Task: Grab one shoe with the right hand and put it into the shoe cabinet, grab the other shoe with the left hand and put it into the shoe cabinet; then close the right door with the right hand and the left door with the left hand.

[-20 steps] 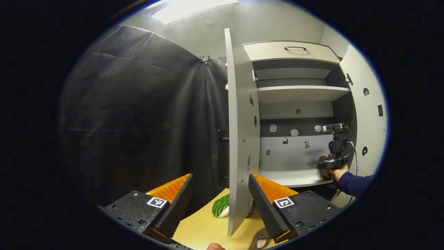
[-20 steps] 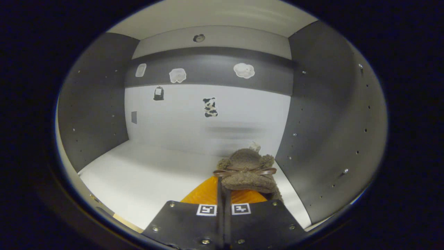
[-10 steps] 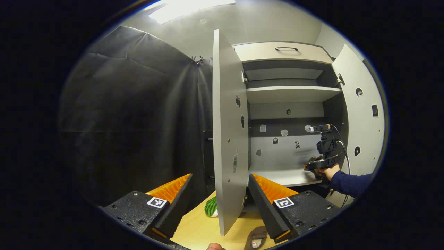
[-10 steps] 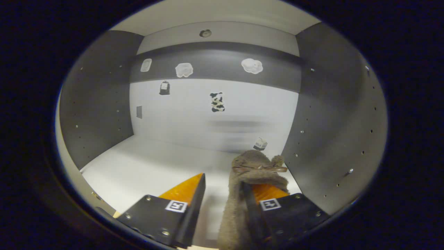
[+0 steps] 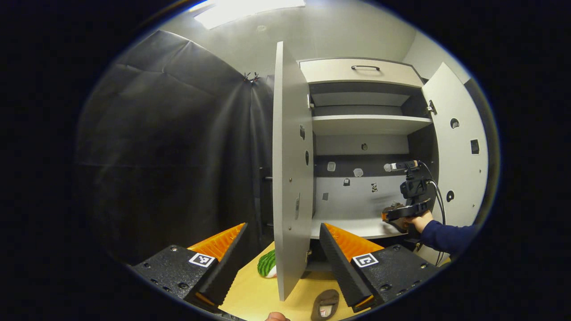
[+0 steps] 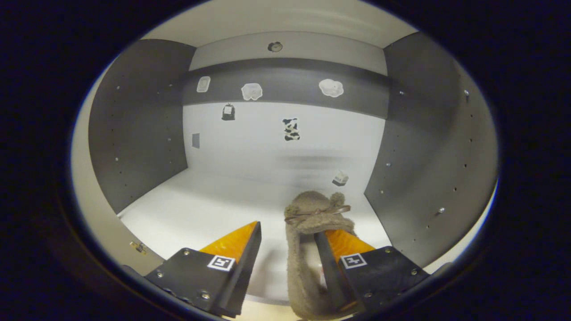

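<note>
A fuzzy brown slipper (image 6: 312, 218) with a ribbon bow lies on the white lower shelf (image 6: 200, 214) of the shoe cabinet, near its right wall. My right gripper (image 6: 287, 229) is open around the slipper's heel, and the slipper rests against the right finger (image 6: 339, 243). The left gripper view shows the right gripper (image 5: 397, 214), held by a hand, at the shelf's right end. The second brown slipper (image 5: 324, 305) lies on the wooden table (image 5: 258, 294), just below my open, empty left gripper (image 5: 283, 225). Both cabinet doors stand open: the left door (image 5: 290, 169) edge-on, the right door (image 5: 455, 147) swung wide.
A green striped, melon-like object (image 5: 266, 264) sits on the table behind the left door's lower corner. Above the lower shelf are an upper shelf (image 5: 370, 119) and a drawer with a handle (image 5: 361, 71). Small stickers dot the cabinet's back wall (image 6: 290, 129).
My right gripper has opened, let go of the slipper on the shelf and drawn back a little. The left gripper has drawn back, bringing more of the table slipper into its view.
</note>
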Demonstrator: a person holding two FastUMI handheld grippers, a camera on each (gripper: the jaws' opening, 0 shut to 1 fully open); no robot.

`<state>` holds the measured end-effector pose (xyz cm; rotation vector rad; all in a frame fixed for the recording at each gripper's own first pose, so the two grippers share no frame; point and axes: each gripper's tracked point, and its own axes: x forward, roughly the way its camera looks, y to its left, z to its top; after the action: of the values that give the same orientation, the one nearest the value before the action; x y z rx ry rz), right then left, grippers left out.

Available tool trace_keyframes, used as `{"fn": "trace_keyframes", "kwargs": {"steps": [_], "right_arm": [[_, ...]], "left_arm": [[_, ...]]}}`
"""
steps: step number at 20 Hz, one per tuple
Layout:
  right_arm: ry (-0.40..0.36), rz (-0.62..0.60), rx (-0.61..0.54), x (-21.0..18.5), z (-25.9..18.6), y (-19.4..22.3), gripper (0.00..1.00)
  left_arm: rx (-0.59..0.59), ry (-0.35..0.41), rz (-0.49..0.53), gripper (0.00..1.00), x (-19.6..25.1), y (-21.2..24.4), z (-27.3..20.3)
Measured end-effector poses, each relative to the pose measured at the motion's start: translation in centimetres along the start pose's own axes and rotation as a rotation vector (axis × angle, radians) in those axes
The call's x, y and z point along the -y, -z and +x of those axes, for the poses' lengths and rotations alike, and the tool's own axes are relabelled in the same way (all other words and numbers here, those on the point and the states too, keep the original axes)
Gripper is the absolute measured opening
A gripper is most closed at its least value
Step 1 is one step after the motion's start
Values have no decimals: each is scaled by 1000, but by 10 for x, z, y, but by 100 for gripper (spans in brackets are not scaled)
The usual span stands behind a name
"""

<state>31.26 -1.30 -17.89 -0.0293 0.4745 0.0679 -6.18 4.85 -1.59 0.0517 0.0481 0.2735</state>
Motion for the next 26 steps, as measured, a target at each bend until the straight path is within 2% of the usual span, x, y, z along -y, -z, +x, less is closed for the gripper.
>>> {"fn": "trace_keyframes", "kwargs": {"steps": [1,2,6,8,9,10,14,15,16,17,19,20,21,22,23,24,26], "right_arm": [[5,-8,-5,3,-5,1,68],[10,-14,-3,5,-11,1,72],[21,-2,23,14,-46,-2,72],[29,6,65,19,-72,-13,72],[28,10,92,21,-86,-22,71],[25,19,124,21,-102,-31,71],[7,61,246,23,-168,-72,68],[4,64,272,24,-185,-81,71],[6,62,303,26,-202,-90,68],[6,57,330,26,-219,-98,71],[-1,48,380,24,-252,-113,67],[-6,48,401,23,-268,-120,71],[-10,48,423,22,-282,-126,68],[-14,47,445,21,-298,-133,71],[-16,48,463,22,-310,-139,67],[-18,47,479,21,-322,-143,71],[-20,54,500,23,-344,-149,71]], "left_arm": [[-1,8,-9,96,1,1,-2],[-2,17,-16,96,2,2,-3],[-14,58,-23,96,9,8,-8],[-41,97,-35,99,19,16,-10],[-58,119,-38,96,25,22,-11],[-76,140,-39,99,30,27,-10],[-164,232,-40,96,55,55,-10],[-193,258,-41,97,62,64,-10],[-218,281,-41,97,68,72,-9],[-245,303,-42,94,74,82,-9],[-323,346,-44,96,83,107,-10],[-366,365,-47,97,87,120,-11],[-412,381,-50,97,91,135,-11],[-455,394,-53,97,94,151,-13],[-501,409,-51,97,97,167,-14],[-547,418,-48,97,99,183,-16],[-636,431,-31,97,98,216,-17]]}}
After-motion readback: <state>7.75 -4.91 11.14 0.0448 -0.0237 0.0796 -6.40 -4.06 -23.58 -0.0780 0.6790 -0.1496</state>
